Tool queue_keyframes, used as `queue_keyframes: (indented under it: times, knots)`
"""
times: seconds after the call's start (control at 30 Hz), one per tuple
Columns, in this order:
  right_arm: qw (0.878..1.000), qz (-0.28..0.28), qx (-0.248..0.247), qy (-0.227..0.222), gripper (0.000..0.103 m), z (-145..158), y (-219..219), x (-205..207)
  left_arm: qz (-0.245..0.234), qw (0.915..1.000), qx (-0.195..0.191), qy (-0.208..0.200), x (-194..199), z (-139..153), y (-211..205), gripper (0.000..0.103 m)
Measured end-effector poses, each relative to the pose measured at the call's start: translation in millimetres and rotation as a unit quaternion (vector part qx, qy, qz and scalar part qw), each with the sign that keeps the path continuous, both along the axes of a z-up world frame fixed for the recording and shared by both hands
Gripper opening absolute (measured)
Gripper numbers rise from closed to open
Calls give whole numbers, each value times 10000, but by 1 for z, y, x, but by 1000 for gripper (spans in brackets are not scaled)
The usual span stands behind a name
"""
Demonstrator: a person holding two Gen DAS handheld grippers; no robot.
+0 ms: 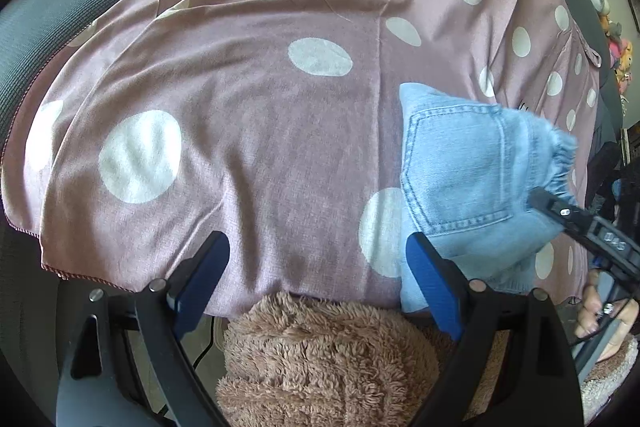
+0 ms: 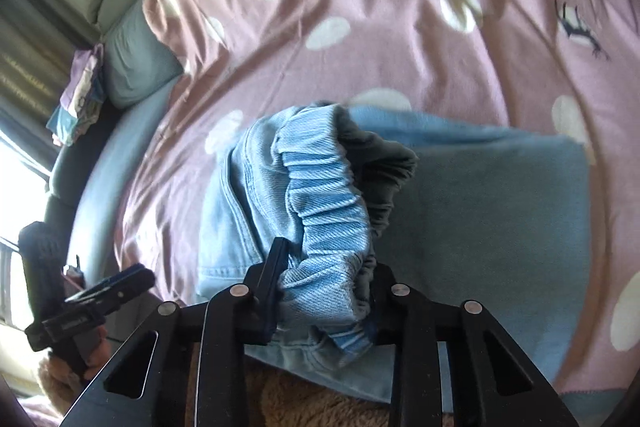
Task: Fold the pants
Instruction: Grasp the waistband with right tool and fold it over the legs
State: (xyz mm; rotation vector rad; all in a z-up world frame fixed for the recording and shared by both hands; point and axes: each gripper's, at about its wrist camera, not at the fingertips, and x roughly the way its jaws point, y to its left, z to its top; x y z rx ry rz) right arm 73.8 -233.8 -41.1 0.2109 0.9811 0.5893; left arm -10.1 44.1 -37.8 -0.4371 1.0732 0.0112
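Light blue denim pants (image 1: 460,167) lie folded on the pink dotted sheet, back pocket up, to the right of my left gripper. My left gripper (image 1: 320,255) hovers open over bare sheet, its blue pads wide apart with nothing between them; its right finger (image 1: 428,275) overlaps the pants' near corner. In the right wrist view the pants' gathered elastic waistband (image 2: 332,199) is bunched and raised off the flat layer (image 2: 500,211). My right gripper (image 2: 328,271) is shut on that waistband. The right gripper (image 1: 560,211) also shows at the pants' right edge, and the left gripper (image 2: 108,287) at far left.
The pink sheet with white dots (image 1: 240,107) covers a grey-green sofa (image 1: 48,27). A brown fluffy fabric (image 1: 320,355) sits at the near edge below the grippers. Stuffed toys (image 1: 618,47) stand far right. Folded cloths (image 2: 76,95) rest by a bright window (image 2: 16,187).
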Motion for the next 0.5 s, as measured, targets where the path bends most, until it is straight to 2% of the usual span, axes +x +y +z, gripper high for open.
queue_keyframes:
  times: [0.2,0.3,0.43,0.5]
  knots:
    - [9966,-282,354,-689,29,49,-30,-19,-115,9999,9,-60,8,5,-8,90]
    - [9932,-654,316,-909,28,57,-54,-25,-250,9996,16,-130,18,10,-17,90]
    - [9919,-1112,207,-575,28,31,-86,-21,-516,9983,-105,-237,35,14,-33,88]
    - [9893,-1401,-165,-377,28,10,-95,-19,-668,9973,-121,-262,47,16,-43,88]
